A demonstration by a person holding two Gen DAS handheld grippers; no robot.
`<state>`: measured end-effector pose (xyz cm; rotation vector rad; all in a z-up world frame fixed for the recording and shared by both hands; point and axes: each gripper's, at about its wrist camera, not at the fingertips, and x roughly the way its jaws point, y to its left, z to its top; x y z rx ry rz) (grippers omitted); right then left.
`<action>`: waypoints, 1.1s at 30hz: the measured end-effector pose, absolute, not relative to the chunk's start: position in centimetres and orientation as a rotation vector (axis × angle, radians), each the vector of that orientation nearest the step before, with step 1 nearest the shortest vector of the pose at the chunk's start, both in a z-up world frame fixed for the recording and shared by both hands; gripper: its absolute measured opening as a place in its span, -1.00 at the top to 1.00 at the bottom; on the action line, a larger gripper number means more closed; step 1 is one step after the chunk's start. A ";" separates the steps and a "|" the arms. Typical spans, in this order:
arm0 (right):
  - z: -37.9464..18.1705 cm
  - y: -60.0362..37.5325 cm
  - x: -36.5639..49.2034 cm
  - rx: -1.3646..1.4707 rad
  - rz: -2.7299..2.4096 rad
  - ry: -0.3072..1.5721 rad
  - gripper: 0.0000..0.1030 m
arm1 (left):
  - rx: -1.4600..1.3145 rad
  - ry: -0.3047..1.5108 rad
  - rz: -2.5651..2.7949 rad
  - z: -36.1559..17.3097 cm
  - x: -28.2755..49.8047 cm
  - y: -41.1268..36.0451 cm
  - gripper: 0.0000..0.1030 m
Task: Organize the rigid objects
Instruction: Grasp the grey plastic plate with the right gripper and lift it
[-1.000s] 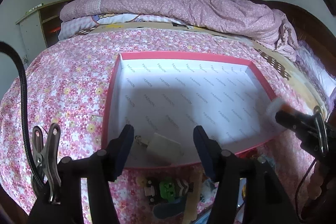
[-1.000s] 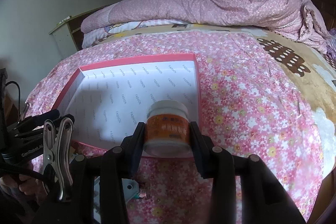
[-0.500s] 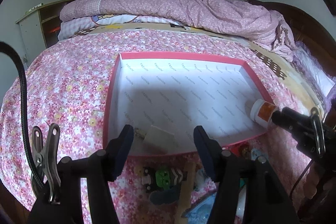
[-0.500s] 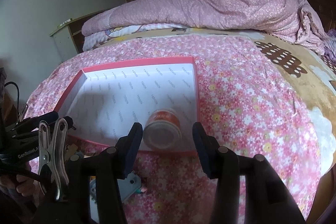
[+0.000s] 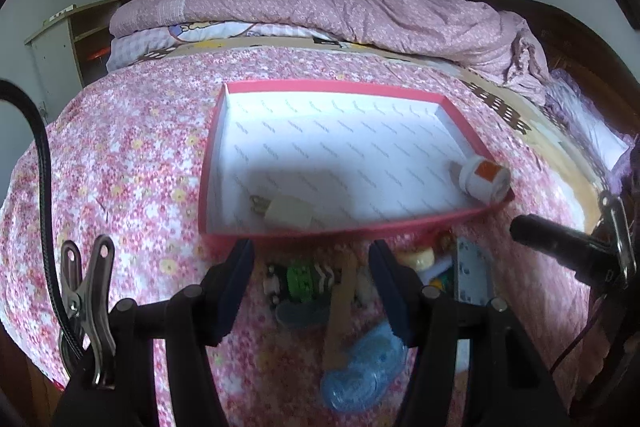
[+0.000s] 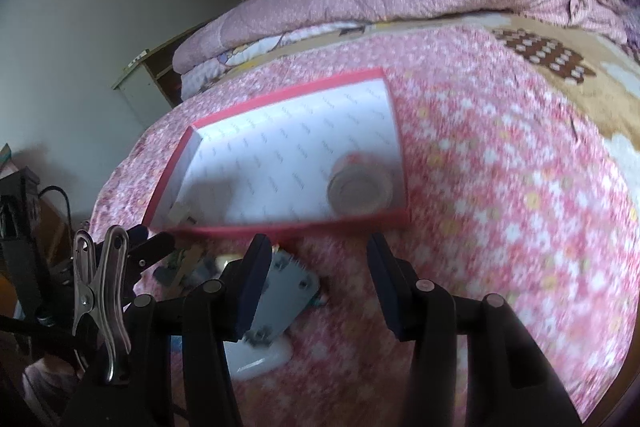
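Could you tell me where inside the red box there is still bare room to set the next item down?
Free: the red box's middle and far half, between the white charger and the orange-labelled jar. Crowded: the pile of small objects on the bedspread before its near wall.

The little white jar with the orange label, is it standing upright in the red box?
No, the jar lies on its side in the near right corner of the red box.

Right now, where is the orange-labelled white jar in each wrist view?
Left wrist: the jar lies on its side in the near right corner of the pink-rimmed box, right of centre.
Right wrist: the jar lies blurred in the same corner, just above centre.
Shared landmark: the cream plug adapter in the box's opposite near corner.
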<state>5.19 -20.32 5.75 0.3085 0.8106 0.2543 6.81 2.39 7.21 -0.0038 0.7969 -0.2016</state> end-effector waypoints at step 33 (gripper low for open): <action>3.0 -15.9 4.7 0.282 0.253 0.936 0.04 | -0.048 0.806 -0.242 5.1 3.3 2.5 0.27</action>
